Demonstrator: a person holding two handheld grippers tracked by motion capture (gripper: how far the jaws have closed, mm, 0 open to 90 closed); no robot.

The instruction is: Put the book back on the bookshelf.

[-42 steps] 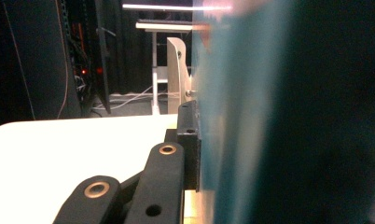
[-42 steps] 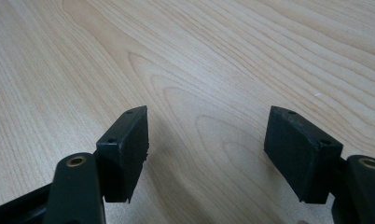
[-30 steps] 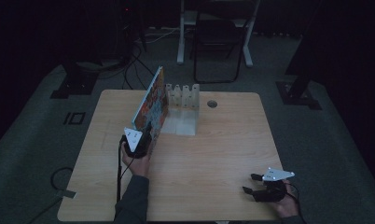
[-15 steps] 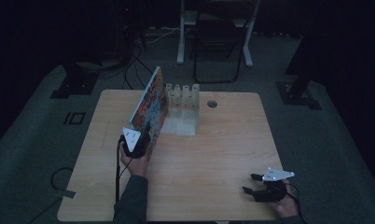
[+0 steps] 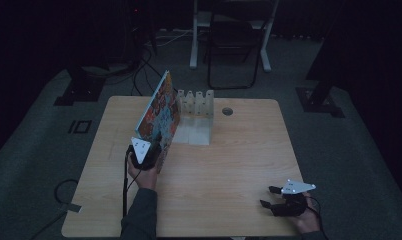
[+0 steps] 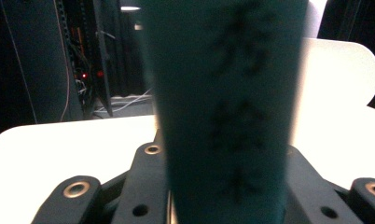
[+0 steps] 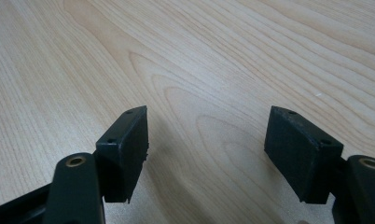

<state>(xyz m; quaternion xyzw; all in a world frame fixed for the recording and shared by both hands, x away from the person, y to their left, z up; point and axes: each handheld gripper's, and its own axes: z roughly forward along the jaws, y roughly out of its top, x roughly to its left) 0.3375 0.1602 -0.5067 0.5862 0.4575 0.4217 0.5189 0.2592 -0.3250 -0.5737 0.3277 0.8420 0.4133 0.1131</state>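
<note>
Book being released beside the rack.
The left gripper [image 5: 145,156] fingers are being opened around the book [image 5: 159,112]; the right gripper [image 5: 284,200] is being held spread.

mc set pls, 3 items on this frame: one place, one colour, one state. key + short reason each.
1. Where is the book?
A. Flat by the right claw
B. Standing tilted at the rack's left side, as the high view shows it
C. On the floor

2. What colour is the rack?
A. White
B. Red
C. Black

3. What state is the right claw in?
A. Shut on the book
B. Shut on the rack
C. Open, nothing between its jaws

Key:
1 B: the book stands on edge, leaning, beside the rack.
2 A: the rack shows pale white against the wooden table.
3 C: the right claw has its jaws apart, with bare wood between them.
</note>
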